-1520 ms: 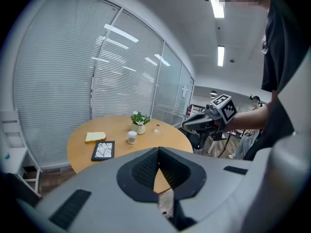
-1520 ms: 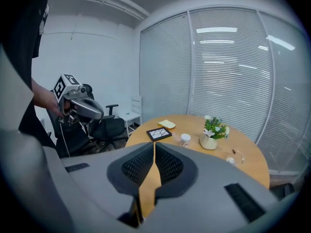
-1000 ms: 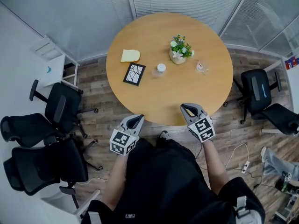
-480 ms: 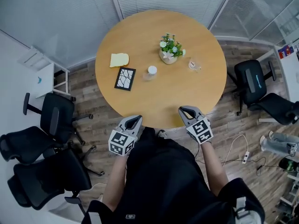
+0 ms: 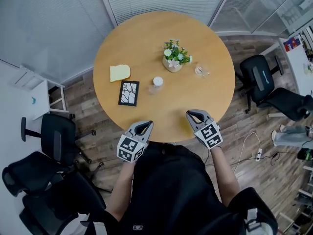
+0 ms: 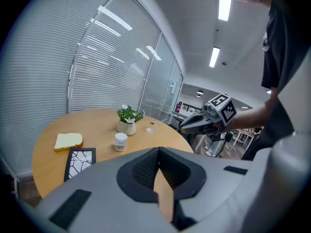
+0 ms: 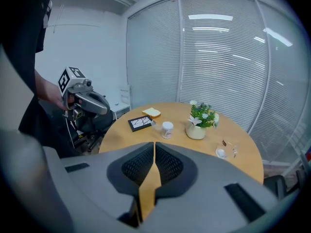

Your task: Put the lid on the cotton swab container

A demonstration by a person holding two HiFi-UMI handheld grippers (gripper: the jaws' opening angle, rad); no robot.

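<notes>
Holding your left gripper [image 5: 145, 127] and right gripper [image 5: 195, 115] at table's [image 5: 146, 43] 6 o'clock edge, jaws pressed together, empty, bare wood ahead, chair [image 5: 257, 77] 3 o'clock

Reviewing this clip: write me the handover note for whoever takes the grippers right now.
Left gripper: shut, empty, at the table's near edge.
Right gripper: shut, empty, likewise.
Cotton swab container: mid-table, lid off, near side of the potted plant.
Clear lid: on the table right of the plant, apart from the container.
Done: nothing. Left: open a gripper, grasp the lid, seat it on the container.
</notes>
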